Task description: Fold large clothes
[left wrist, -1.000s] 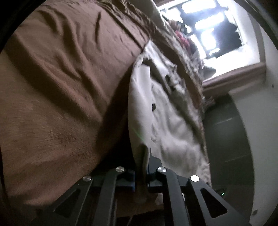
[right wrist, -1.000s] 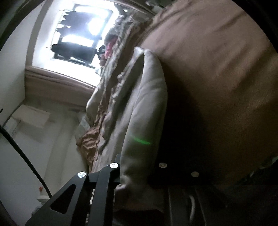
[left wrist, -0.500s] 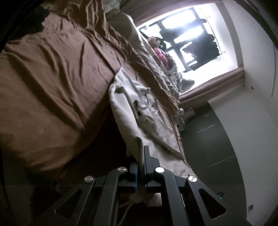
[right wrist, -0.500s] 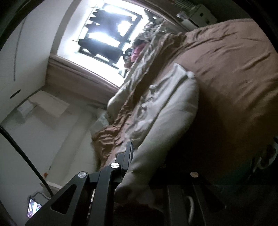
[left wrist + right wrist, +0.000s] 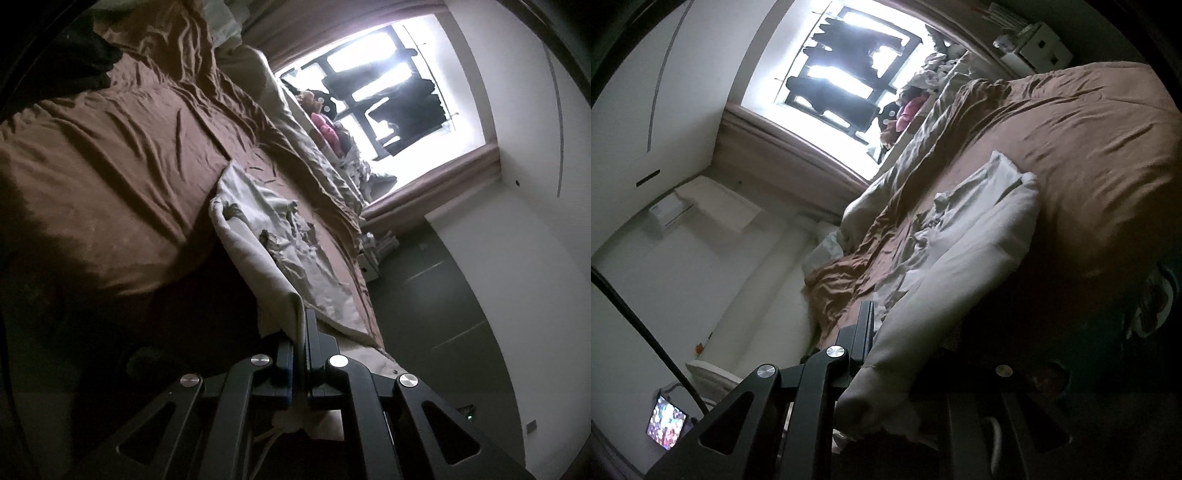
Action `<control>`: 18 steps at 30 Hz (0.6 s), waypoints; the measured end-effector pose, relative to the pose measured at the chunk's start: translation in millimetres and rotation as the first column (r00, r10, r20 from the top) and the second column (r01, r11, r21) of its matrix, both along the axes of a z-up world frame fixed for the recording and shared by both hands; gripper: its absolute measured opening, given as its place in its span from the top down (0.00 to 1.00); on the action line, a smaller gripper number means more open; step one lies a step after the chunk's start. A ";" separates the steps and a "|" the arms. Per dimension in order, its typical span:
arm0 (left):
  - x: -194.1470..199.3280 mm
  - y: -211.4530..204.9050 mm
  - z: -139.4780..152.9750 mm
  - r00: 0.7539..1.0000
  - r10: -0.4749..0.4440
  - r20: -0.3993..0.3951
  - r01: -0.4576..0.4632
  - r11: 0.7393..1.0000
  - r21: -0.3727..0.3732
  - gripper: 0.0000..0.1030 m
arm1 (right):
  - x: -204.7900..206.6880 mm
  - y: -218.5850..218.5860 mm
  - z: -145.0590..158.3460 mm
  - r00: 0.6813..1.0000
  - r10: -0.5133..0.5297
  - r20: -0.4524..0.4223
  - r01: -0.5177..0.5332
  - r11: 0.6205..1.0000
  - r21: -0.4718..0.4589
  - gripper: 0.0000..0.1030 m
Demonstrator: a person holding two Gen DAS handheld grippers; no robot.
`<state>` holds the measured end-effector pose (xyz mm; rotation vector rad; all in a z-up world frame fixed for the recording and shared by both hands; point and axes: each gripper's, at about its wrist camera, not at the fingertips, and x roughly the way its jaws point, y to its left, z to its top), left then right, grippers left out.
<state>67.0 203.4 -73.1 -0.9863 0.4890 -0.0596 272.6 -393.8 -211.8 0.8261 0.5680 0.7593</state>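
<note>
A dim bedroom with pale walls frames the scene, lit by a bright window (image 5: 388,92) with dark shapes hanging across its panes. Both wrist views are rolled, so the bed (image 5: 110,177) runs at a slant; it is covered by a rumpled brown blanket (image 5: 1089,147), with a heap of pale and pink fabric bunched at the window end.

A large off-white garment (image 5: 266,236) lies partly on the brown blanket and is lifted along one edge toward both cameras. In the left wrist view, the left gripper (image 5: 305,332) has its jaws pressed together on a thin edge of that cloth, which rises taut from the bed into the pads, with a drawstring or tag dangling below. In the right wrist view, the same garment (image 5: 979,236) appears as a thick folded roll running down to the right gripper (image 5: 886,354), whose jaws are clamped on a bulkier bunch of it; only the left finger shows clearly, the other being lost in shadow.

A small lit screen (image 5: 666,426) glows low by the wall.
</note>
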 end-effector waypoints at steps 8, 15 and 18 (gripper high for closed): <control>-26.4 0.0 14.3 0.999 0.010 0.037 -0.010 1.000 -0.004 0.97 | -20.8 -14.2 -0.3 1.000 0.009 0.025 -0.009 1.000 0.010 0.91; -54.1 -0.7 14.1 0.998 0.007 0.057 -0.006 1.000 -0.011 0.97 | -29.6 -26.6 -1.6 1.000 0.017 0.020 -0.017 1.000 0.014 0.91; -54.4 2.8 9.6 0.998 0.011 0.060 -0.009 0.999 -0.034 0.97 | -23.9 -29.2 0.1 0.999 0.020 0.030 -0.020 1.000 0.012 0.91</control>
